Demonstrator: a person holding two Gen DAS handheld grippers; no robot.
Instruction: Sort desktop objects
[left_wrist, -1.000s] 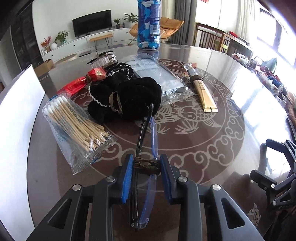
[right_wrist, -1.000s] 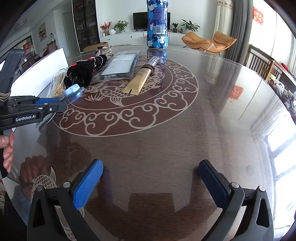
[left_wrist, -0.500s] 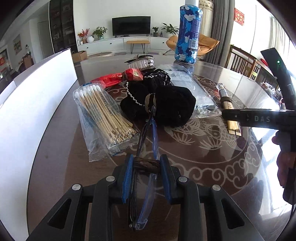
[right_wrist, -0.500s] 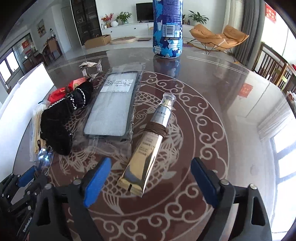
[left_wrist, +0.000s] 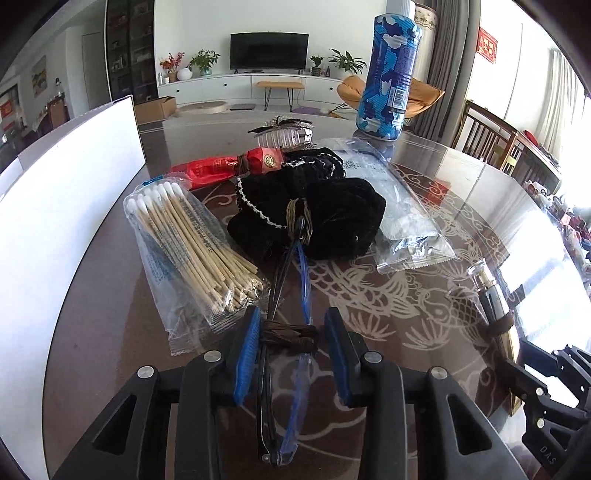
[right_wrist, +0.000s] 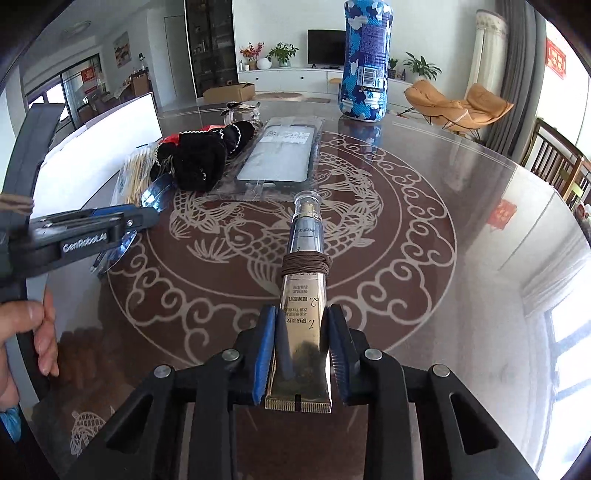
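Gold cosmetic tube (right_wrist: 301, 325), a second ago far ahead of the wide-open right gripper (right_wrist: 300, 354), now lies clamped between its pads on the counter (right_wrist: 461, 295), ready to lift, while the left gripper (left_wrist: 290, 354) is opening around the folded glasses (left_wrist: 286, 332).

— What do I have under the left tongs (left_wrist: 290, 341)?

— The folded glasses (left_wrist: 284, 369) lie between them on the table (left_wrist: 461, 206), pointing at the velvet pouch (left_wrist: 317, 218) just ahead. The bag of cotton swabs (left_wrist: 184, 251) lies left of the pouch, the sealed packet (left_wrist: 399, 206) right of it.

— And behind that?

— The wrapped candy (left_wrist: 229, 166) and the hair clip (left_wrist: 284, 134), then the bottle (left_wrist: 388, 74) standing far back. I see the tube (right_wrist: 304, 295) between my right tongs (right_wrist: 301, 354), to the right of everything else.
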